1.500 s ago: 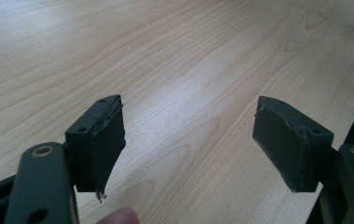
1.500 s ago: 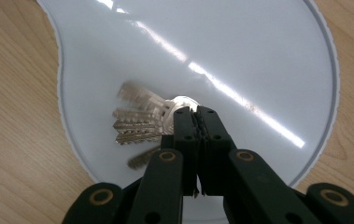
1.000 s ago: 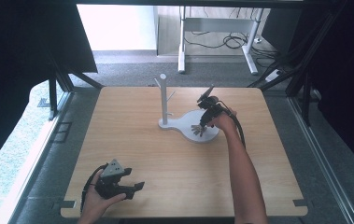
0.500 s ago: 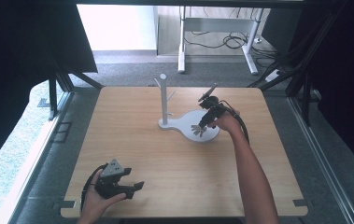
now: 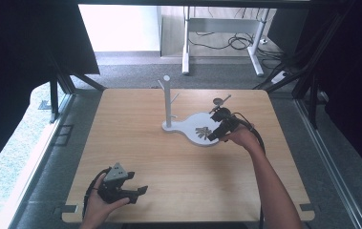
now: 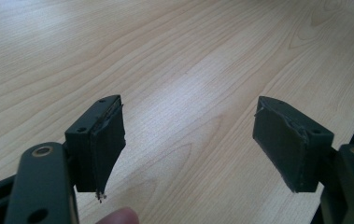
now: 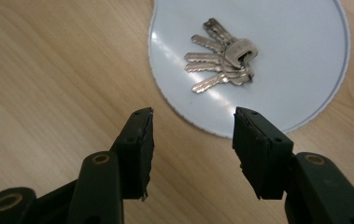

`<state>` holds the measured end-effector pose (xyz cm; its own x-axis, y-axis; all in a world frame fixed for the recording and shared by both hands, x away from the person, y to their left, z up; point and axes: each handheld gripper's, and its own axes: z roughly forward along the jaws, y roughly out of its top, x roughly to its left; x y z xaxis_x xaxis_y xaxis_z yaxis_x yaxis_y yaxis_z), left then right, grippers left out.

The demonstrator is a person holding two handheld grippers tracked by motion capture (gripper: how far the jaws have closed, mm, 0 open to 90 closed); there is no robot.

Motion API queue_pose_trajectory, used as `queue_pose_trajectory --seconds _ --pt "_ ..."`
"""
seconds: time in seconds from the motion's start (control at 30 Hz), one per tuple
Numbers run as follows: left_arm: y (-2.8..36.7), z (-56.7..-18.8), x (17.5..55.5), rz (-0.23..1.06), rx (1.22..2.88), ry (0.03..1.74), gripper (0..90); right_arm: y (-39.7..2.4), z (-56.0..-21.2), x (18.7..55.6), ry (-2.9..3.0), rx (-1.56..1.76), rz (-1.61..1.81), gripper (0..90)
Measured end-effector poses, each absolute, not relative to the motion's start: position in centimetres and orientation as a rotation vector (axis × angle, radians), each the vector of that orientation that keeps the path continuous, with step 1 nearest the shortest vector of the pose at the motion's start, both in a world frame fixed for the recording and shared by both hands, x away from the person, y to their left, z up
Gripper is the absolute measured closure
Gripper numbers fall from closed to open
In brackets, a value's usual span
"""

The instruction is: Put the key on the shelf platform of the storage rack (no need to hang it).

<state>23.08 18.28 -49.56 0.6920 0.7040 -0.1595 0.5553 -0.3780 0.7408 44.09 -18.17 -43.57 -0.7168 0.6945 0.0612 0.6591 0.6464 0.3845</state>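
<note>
Pale wood desk (image 5: 178, 162) seen from above. At its near left corner, the left claw (image 5: 133, 188) rests in a hand, jaws spread wide and holding nothing. Toward the middle stands a white stand (image 5: 188, 125) with an upright peg post; its flat round dish holds a bunch of keys (image 7: 223, 56), the only contents. Just right of the dish, the right claw (image 7: 193, 135) hovers with jaws apart, empty, pointed at the keys. Likely step: reaching to pick them up; the next move needs lowering and closing on the bunch.
</note>
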Motion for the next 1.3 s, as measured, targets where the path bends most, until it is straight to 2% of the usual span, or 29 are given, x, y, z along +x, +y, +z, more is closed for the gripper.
queue_pose_trajectory --seconds 0.33,0.7,1.07,1.3 --pt "17.9 -49.7 23.0 0.226 2.094 0.959 25.3 -21.3 -43.9 39.1 2.772 1.081 0.683 49.1" --pt "17.8 -49.7 23.0 0.225 2.098 0.96 25.2 -24.5 -46.4 34.4 2.787 1.109 0.698 49.1" --pt "17.7 -49.8 23.0 0.226 2.106 0.959 25.2 -26.1 -48.2 32.4 2.754 1.131 0.735 49.0" --pt "17.7 -49.7 23.0 0.227 2.105 0.96 25.2 -26.9 -49.3 31.7 2.606 1.155 0.905 46.1"
